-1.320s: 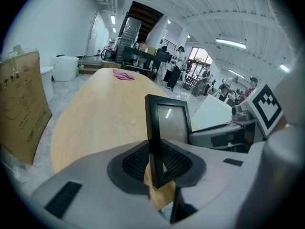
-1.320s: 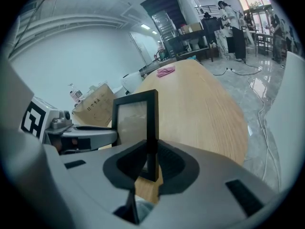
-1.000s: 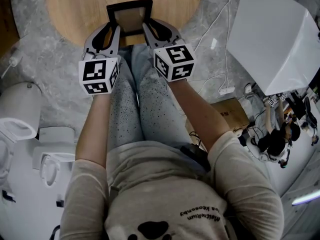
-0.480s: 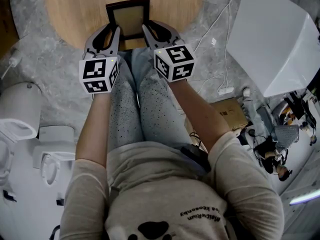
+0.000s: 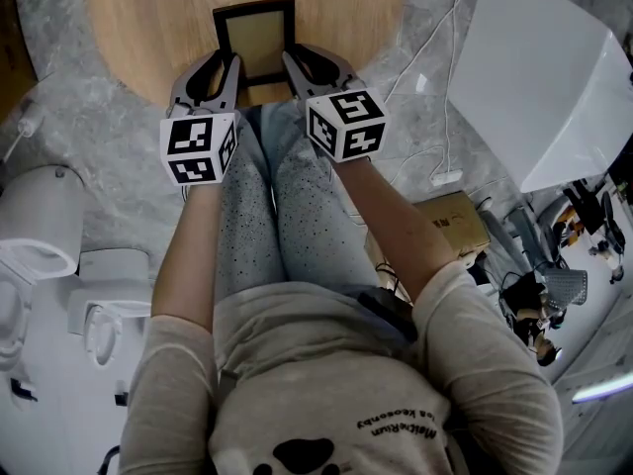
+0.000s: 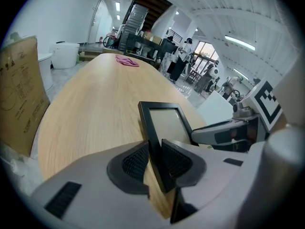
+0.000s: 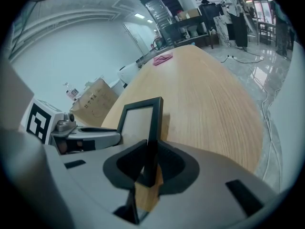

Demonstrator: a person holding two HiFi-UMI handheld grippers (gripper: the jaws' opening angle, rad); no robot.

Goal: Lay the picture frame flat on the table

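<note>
Item: picture frame [image 5: 255, 38], black, at the near edge of the desk [image 5: 148, 18]. Its long axis ran 6 to 12 o'clock; its lean was unclear. You had the left gripper [image 5: 222, 67] fingers clamped on its 9 o'clock rail and the right gripper [image 5: 295, 65] fingers on its 3 o'clock rail. Both hands were equally near.

Setting: a large open lab or workshop hall. Indicators:
- a long wooden counter [image 6: 95, 104];
- ceiling strip lights [image 6: 239, 42], upper right;
- a cardboard box [image 6: 19, 89], left edge;
- loose cables [image 5: 435, 57] on the grey floor [image 5: 89, 117];
- people [image 6: 183, 51] standing near equipment in the background.
</note>
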